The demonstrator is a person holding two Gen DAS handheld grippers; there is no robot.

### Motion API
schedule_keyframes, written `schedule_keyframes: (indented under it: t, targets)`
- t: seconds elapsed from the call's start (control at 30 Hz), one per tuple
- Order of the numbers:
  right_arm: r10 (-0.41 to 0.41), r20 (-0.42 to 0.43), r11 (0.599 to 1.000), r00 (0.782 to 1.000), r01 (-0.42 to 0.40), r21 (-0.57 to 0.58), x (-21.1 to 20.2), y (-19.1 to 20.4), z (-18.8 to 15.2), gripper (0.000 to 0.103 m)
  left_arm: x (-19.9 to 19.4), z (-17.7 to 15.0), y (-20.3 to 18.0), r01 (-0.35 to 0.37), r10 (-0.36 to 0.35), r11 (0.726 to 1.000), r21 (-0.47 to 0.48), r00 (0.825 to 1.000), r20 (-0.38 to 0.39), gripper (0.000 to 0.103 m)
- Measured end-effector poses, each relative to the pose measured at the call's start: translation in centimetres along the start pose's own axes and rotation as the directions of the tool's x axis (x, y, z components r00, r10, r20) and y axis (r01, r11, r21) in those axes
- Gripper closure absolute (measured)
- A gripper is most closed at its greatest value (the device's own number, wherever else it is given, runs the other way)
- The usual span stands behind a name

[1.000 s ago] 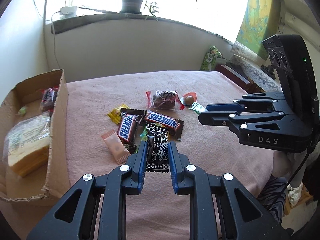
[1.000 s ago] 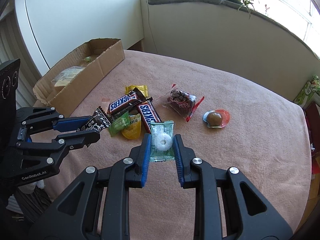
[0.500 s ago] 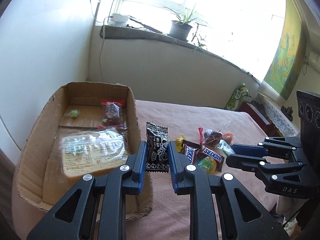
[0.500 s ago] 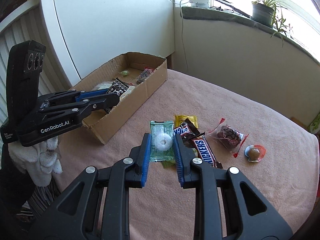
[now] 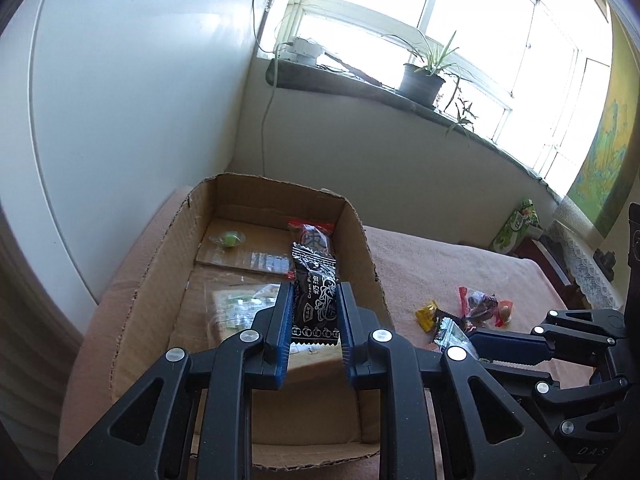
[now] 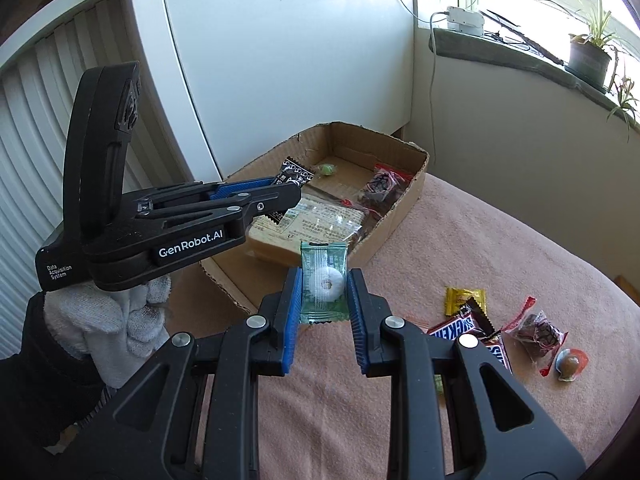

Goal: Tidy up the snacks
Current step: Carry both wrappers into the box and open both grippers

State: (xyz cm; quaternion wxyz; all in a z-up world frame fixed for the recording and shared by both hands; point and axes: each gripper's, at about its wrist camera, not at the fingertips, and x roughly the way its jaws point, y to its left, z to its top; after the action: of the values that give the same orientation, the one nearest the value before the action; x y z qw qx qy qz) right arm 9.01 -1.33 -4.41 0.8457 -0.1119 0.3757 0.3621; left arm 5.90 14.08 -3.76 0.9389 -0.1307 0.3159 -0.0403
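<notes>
The left tongs [image 5: 314,322] are clamped on a black snack packet [image 5: 315,294], which is held upright between the blue pads above the open cardboard box [image 5: 160,264]. Below and ahead of these tongs, inside the box, a wrapped block of bread [image 5: 240,306] is seen, with a small green candy [image 5: 229,239] further ahead to the left and a red-edged dark sweet [image 5: 312,236] straight ahead beyond the packet's top.

The right tongs [image 6: 325,294] are clamped on a green see-through packet [image 6: 324,280] with a white ring sweet inside; it is held above the pink tabletop [image 6: 500,248], just short of the box's near wall. To the left of the right tongs the left tongs are seen from the side, carried by a hand in a white glove [image 6: 108,316], with the black packet's end poking out over the box.

To the right of the right tongs, loose snacks lie on the tabletop: a yellow wrapper [image 6: 464,300], chocolate bars [image 6: 472,330], a clear bag of dark sweets [image 6: 538,330] and a round brown candy [image 6: 570,364] in an orange-edged wrapper. A potted plant [image 5: 424,78] is seen on the window sill well beyond the box
</notes>
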Motion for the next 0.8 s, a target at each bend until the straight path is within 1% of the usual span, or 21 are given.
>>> schedule_keyframes:
  t: [0.27,0.5,0.8]
  targets:
    - [0.029,-0.020,0.999,0.999,-0.029,-0.028,2.6,1.7,1.5,0.079,-0.1,0.7,2.0,-0.042,0.043,0.999,-0.033,0.999,0.013,0.084]
    - [0.046,-0.040,0.998,0.998,-0.047,-0.045,4.1,2.5,2.1,0.079,0.0,0.8,2.4,-0.058,0.059,0.998,-0.034,0.998,0.016,0.084]
    - [0.052,-0.052,0.997,0.997,-0.055,-0.053,4.6,2.7,2.2,0.079,0.0,0.9,2.4,-0.069,0.070,0.997,-0.032,0.997,0.017,0.084]
